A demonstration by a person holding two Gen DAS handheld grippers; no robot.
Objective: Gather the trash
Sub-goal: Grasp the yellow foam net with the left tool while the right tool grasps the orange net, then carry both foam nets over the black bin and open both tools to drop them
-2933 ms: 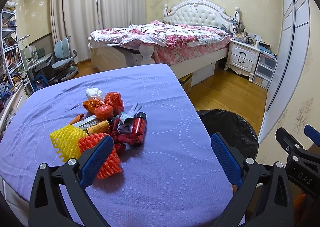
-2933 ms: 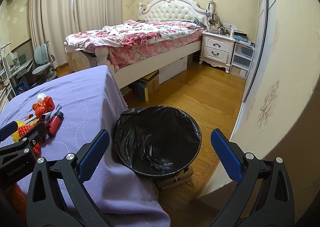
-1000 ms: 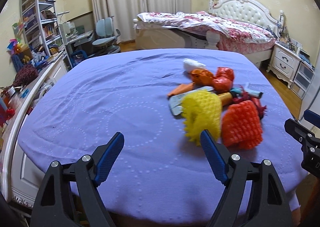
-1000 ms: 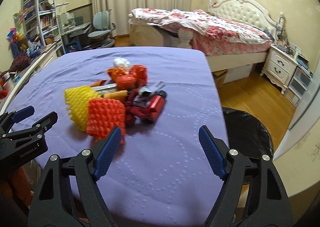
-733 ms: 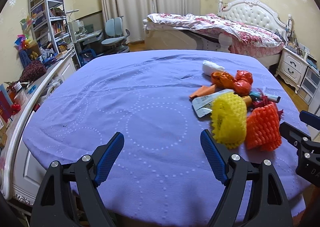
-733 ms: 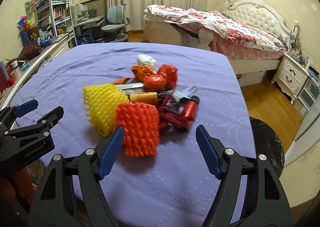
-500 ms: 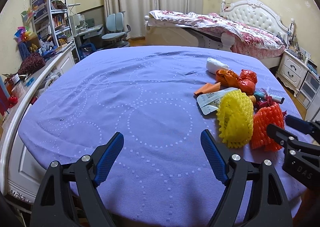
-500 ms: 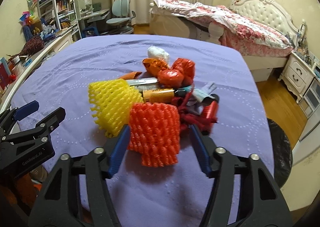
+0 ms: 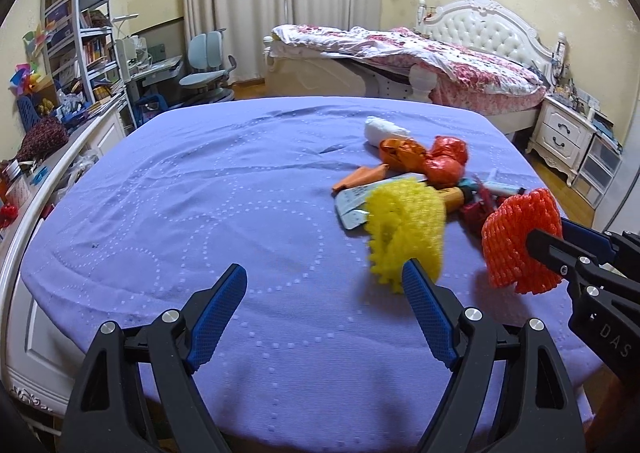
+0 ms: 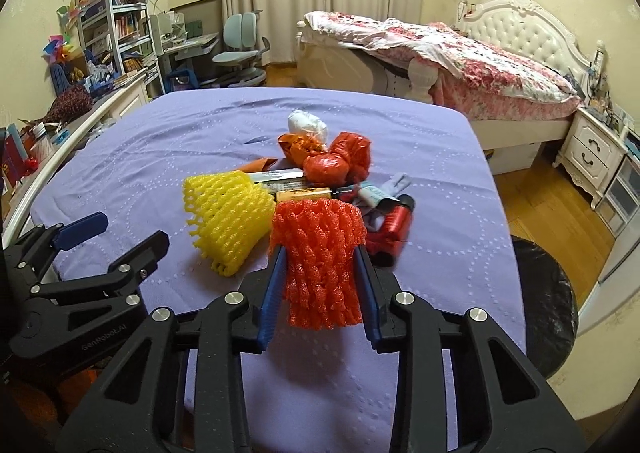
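A heap of trash lies on the purple-clothed table (image 9: 200, 193). In it are a yellow foam net (image 10: 228, 209), an orange foam net (image 10: 320, 225), red plastic bags (image 10: 340, 161), a white wad (image 10: 306, 123) and a red bottle (image 10: 396, 229). My right gripper (image 10: 320, 253) is closing, and its blue pads squeeze the orange foam net's lower half from both sides. In the left wrist view that net (image 9: 516, 229) sits at the tips of the right gripper (image 9: 550, 237). My left gripper (image 9: 322, 273) stands open over bare cloth, with the yellow net (image 9: 404, 225) just beyond its right finger.
A black-bagged bin (image 10: 548, 293) stands on the floor off the table's right edge. A bed (image 10: 460, 53) is behind the table, a nightstand (image 10: 592, 157) to the right, and shelves with a desk and a chair (image 10: 240, 49) at the left.
My right gripper came forward to the heap and its jaws narrowed from wide apart onto the orange foam net. The left gripper stayed open and turned from the bin side towards the table.
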